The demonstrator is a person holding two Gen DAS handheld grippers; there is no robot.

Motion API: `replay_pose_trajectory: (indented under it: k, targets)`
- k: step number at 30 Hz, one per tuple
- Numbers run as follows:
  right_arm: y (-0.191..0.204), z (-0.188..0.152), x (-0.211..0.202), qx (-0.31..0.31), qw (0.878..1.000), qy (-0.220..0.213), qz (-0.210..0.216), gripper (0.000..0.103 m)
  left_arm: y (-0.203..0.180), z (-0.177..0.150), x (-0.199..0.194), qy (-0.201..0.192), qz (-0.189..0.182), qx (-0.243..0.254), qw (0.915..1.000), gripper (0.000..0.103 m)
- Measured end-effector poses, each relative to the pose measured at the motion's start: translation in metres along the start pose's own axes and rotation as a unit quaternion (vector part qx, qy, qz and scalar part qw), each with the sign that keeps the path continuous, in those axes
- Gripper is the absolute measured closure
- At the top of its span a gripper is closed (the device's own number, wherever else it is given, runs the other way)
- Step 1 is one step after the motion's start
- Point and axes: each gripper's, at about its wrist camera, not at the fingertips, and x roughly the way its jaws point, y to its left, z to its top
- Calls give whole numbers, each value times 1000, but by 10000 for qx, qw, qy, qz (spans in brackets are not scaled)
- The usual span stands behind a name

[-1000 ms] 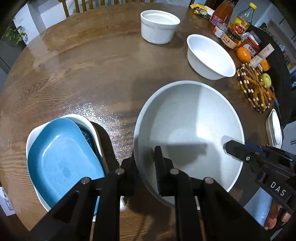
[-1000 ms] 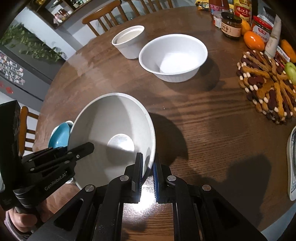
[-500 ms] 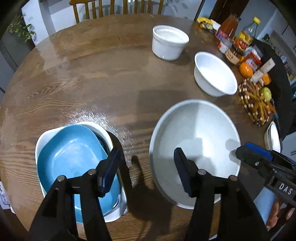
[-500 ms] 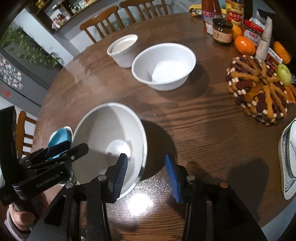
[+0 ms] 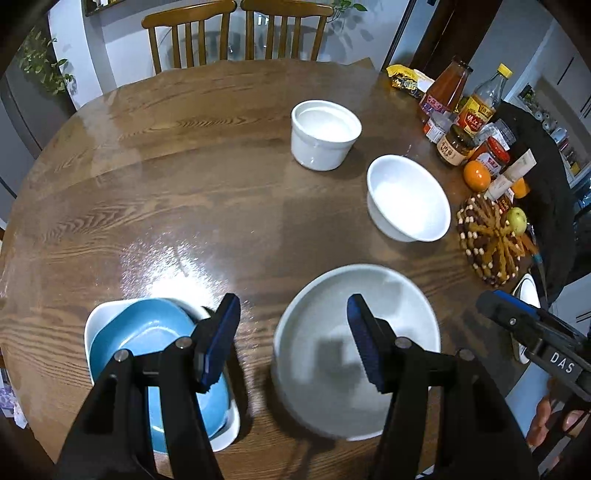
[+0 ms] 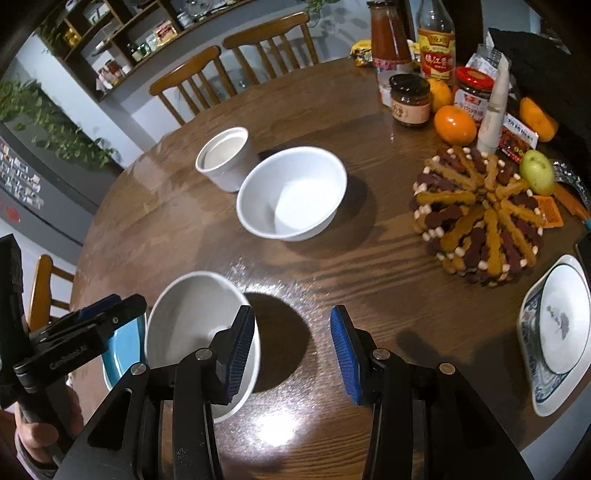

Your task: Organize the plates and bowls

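Observation:
A large grey bowl [image 5: 332,354] sits on the round wooden table [image 5: 184,206] near the front edge; it also shows in the right wrist view [image 6: 184,317]. My left gripper [image 5: 293,339] is open and empty, raised over the bowl's left rim. My right gripper [image 6: 291,350] is open and empty above the bowl's right rim. A blue dish [image 5: 147,343] lies in a white dish [image 5: 99,317] to the left. A white bowl [image 5: 406,199] and a white ramekin [image 5: 325,134] stand farther back.
A beaded trivet [image 6: 480,214], jars, bottles and fruit [image 6: 454,123] crowd the right side. A patterned plate [image 6: 561,321] lies at the right edge. Wooden chairs [image 5: 188,33] stand behind the table.
Both grippers let go of the grey bowl's rim, opened wide and pulled up and back. The bowl now rests on the table.

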Motion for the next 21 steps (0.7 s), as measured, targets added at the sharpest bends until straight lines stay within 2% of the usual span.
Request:
replay_pose_trajectory:
  k: [10, 18, 21]
  targets:
    - [-18, 31, 3, 20, 9999, -125, -72, 60, -44, 26, 17, -160, 50, 133, 9998, 44]
    - [-39, 63, 35, 174, 9997, -36, -149, 60, -61, 55, 60, 17, 70, -136, 9999, 45]
    - [-45, 75, 51, 238, 9997, 64, -50, 60, -62, 64, 72, 103, 37, -268, 9996, 46]
